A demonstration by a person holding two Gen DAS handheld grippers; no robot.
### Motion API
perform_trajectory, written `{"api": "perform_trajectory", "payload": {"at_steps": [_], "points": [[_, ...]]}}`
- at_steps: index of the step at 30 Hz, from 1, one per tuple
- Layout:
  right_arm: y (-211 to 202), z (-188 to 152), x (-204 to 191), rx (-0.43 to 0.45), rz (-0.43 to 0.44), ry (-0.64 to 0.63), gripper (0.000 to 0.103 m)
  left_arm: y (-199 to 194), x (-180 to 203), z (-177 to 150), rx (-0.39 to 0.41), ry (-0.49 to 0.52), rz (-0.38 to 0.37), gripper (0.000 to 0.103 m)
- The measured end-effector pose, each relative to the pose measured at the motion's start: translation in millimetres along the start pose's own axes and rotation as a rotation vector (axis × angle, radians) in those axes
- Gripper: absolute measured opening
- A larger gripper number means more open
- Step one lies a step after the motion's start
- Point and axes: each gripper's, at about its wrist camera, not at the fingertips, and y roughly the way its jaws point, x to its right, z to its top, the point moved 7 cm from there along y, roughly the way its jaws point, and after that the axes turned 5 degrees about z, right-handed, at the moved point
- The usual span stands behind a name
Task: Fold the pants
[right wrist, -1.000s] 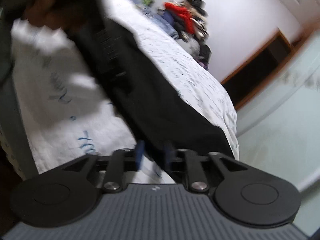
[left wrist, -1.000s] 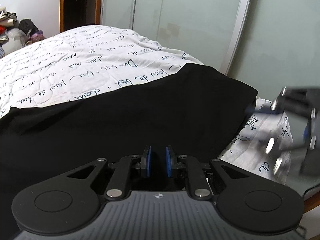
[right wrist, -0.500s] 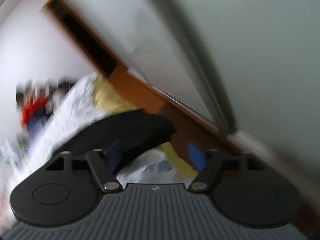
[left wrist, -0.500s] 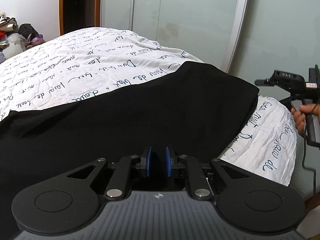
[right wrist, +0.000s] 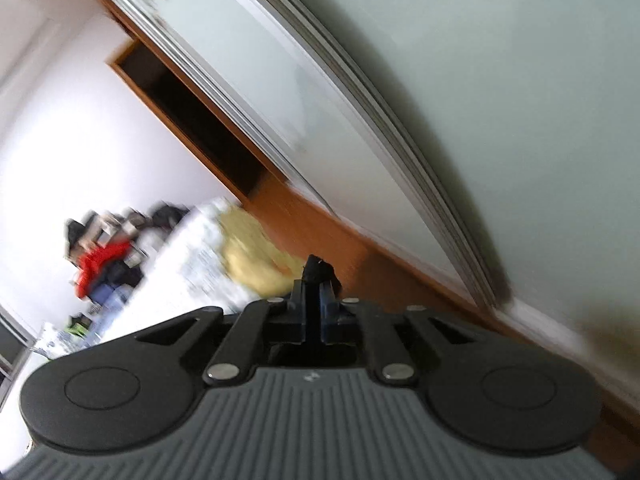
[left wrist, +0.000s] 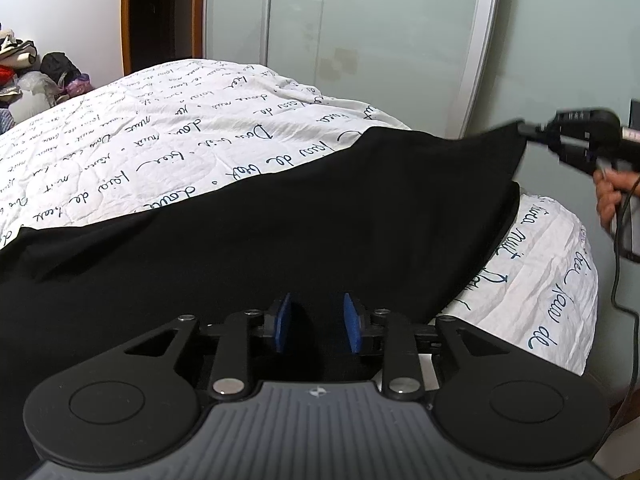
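Black pants (left wrist: pixel 280 232) lie spread across the bed in the left wrist view. My left gripper (left wrist: pixel 316 328) sits low over the near edge of the pants, its blue pads apart with black cloth between and below them. My right gripper (left wrist: pixel 532 134) shows at the far right of that view, shut on the far corner of the pants and lifting it off the bed. In the right wrist view the right gripper (right wrist: pixel 316 300) is shut with a tuft of black cloth (right wrist: pixel 318 270) sticking out between the pads.
The bed has a white quilt with blue script (left wrist: pixel 160 148). Frosted sliding wardrobe doors (left wrist: pixel 360 40) stand behind it. A pile of clothes (left wrist: pixel 24 68) lies at the far left. A cable (left wrist: pixel 624 280) hangs from the right gripper.
My left gripper's pads have opened wider. My right gripper closed on the far corner of the pants and raised it; its view swung up toward the wardrobe doors.
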Motion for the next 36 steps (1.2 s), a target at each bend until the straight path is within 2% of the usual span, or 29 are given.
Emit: {"api": "perform_trajectory", "payload": {"at_steps": [2,3,6,9,11,13,15,17,19,21,24,26,30,33,36], "points": [[-2.8,6.7,-7.6,0.030,0.001,-0.036,0.007,-1.0,0.7,-0.4,0.000,0.005,0.002,0.030],[-4.3,5.5,-6.8,0.020,-0.016,-0.043,0.007,-1.4,0.9,-0.7,0.001,0.005,0.001,0.034],[4.9,-16.6,19.2,-0.079,-0.121,-0.020,0.007,-3.7,0.5,-1.5,0.016,-0.001,0.008,0.074],[7.1,-35.9,36.7,-0.124,-0.143,0.048,0.007,-6.2,3.5,-0.1,0.028,0.028,0.009,0.075],[5.0,-36.2,31.4,-0.115,-0.157,0.022,0.010,-7.1,3.8,1.3,0.038,0.030,0.017,0.075],[0.7,-29.4,22.9,-0.079,-0.204,-0.013,0.020,-7.5,2.2,2.3,0.044,0.017,0.026,0.075],[-7.9,-22.6,10.6,0.001,-0.225,-0.061,0.020,-9.8,-1.3,3.4,0.062,0.006,0.043,0.075],[-15.7,-20.3,-13.3,0.028,-0.175,-0.104,0.034,-10.8,-6.4,3.9,0.076,-0.001,0.068,0.075],[-17.2,-30.1,-40.1,-0.003,-0.081,-0.130,0.042,-7.3,-9.9,2.1,0.047,-0.015,0.049,0.075],[-13.3,-48.2,-69.8,-0.068,0.016,-0.167,0.042,-2.7,-7.0,-2.8,-0.014,-0.032,-0.015,0.075],[4.9,-83.4,-114.9,-0.188,0.132,-0.248,0.047,-11.3,-4.0,-1.4,0.024,0.006,0.001,0.075],[22.0,-106.4,-148.2,-0.254,0.206,-0.312,0.047,-20.5,-13.0,1.3,0.057,0.005,0.037,0.075],[59.1,-146.6,-220.1,-0.352,0.351,-0.464,0.047,-39.5,-59.9,0.1,0.084,-0.083,0.162,0.075],[83.2,-180.3,-278.3,-0.419,0.439,-0.618,0.047,-49.4,-103.9,-13.1,0.056,-0.171,0.267,0.075],[109.6,-222.3,-335.4,-0.491,0.508,-0.774,0.046,-50.4,-133.2,-31.4,-0.002,-0.224,0.331,0.075]]}}
